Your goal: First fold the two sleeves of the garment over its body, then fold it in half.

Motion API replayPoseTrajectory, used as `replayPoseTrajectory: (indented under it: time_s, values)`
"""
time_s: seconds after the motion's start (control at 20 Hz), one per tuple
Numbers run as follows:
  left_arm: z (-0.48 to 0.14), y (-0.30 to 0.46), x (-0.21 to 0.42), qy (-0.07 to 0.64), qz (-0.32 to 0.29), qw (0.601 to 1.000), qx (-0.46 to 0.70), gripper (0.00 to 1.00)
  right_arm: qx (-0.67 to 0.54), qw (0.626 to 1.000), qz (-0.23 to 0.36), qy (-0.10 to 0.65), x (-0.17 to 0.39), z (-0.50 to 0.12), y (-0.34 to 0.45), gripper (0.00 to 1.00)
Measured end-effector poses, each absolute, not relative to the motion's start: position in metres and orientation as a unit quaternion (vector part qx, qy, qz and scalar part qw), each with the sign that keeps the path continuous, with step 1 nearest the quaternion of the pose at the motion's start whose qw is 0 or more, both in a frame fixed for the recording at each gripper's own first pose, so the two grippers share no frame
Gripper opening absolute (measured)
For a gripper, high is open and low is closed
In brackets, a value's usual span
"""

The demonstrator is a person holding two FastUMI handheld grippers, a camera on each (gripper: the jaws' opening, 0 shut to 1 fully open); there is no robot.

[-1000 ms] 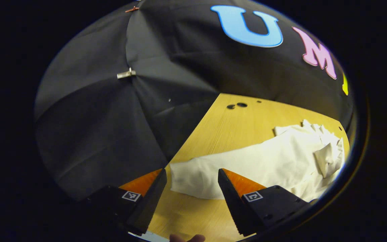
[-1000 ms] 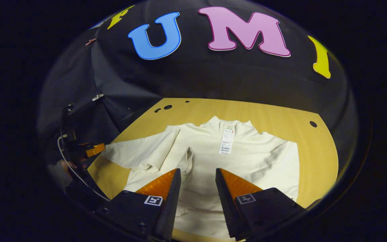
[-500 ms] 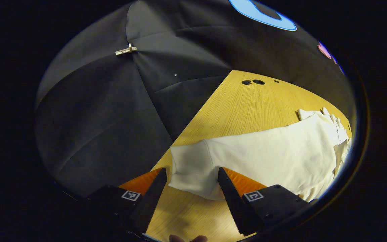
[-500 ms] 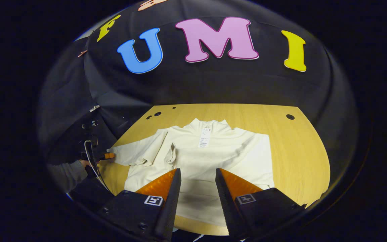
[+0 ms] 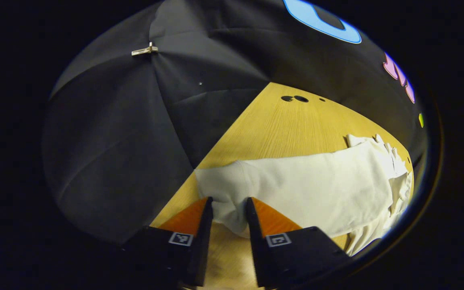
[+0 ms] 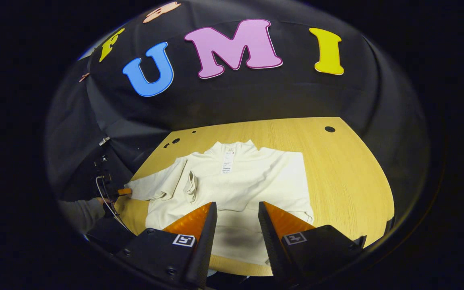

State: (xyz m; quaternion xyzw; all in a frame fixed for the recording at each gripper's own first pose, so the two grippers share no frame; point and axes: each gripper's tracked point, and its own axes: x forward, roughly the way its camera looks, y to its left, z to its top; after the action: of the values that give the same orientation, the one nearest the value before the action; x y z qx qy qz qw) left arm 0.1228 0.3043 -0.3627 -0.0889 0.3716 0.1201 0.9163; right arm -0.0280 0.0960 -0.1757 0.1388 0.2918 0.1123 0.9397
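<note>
Garment (image 6: 232,181): cream, flat on table (image 6: 349,169), right sleeve already over its body.
Left gripper (image 5: 228,209): narrowed onto left sleeve cuff (image 5: 220,189), ready to fold it.
Right gripper (image 6: 238,219): wide, hovering above near hem.

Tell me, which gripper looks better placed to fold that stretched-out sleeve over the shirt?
Left. The left gripper already has the sleeve cuff bunched between its fingers at the table edge, while the right gripper hangs open above the garment hem, away from that sleeve.
</note>
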Motion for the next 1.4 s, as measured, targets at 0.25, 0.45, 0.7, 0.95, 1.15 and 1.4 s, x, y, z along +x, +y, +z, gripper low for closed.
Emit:
replayPoseTrajectory:
  time_s: [0.25, 0.45, 0.7, 0.95, 1.15, 1.4]
  values:
    - [-0.356, 0.302, 0.127, 0.375, 0.105, 0.915, -0.104, 0.19, 0.143, 0.937, 0.118, 0.297, -0.031, -0.181, 0.096, 0.64]
    - [-0.348, 0.297, 0.125, 0.361, 0.101, 0.923, -0.086, 0.10, 0.144, 0.936, 0.118, 0.298, -0.030, -0.184, 0.091, 0.64]
    - [-0.304, 0.270, 0.126, 0.300, 0.074, 0.947, -0.085, 0.08, 0.146, 0.933, 0.125, 0.305, -0.029, -0.189, 0.092, 0.64]
    - [-0.250, 0.219, 0.129, 0.249, 0.024, 0.965, -0.080, 0.07, 0.152, 0.930, 0.128, 0.310, -0.024, -0.194, 0.087, 0.64]
    - [-0.204, 0.156, 0.134, 0.214, -0.029, 0.974, -0.065, 0.07, 0.158, 0.929, 0.123, 0.312, -0.023, -0.198, 0.078, 0.64]
    - [-0.157, 0.066, 0.141, 0.180, -0.098, 0.977, -0.052, 0.06, 0.174, 0.929, 0.107, 0.309, -0.023, -0.201, 0.059, 0.64]
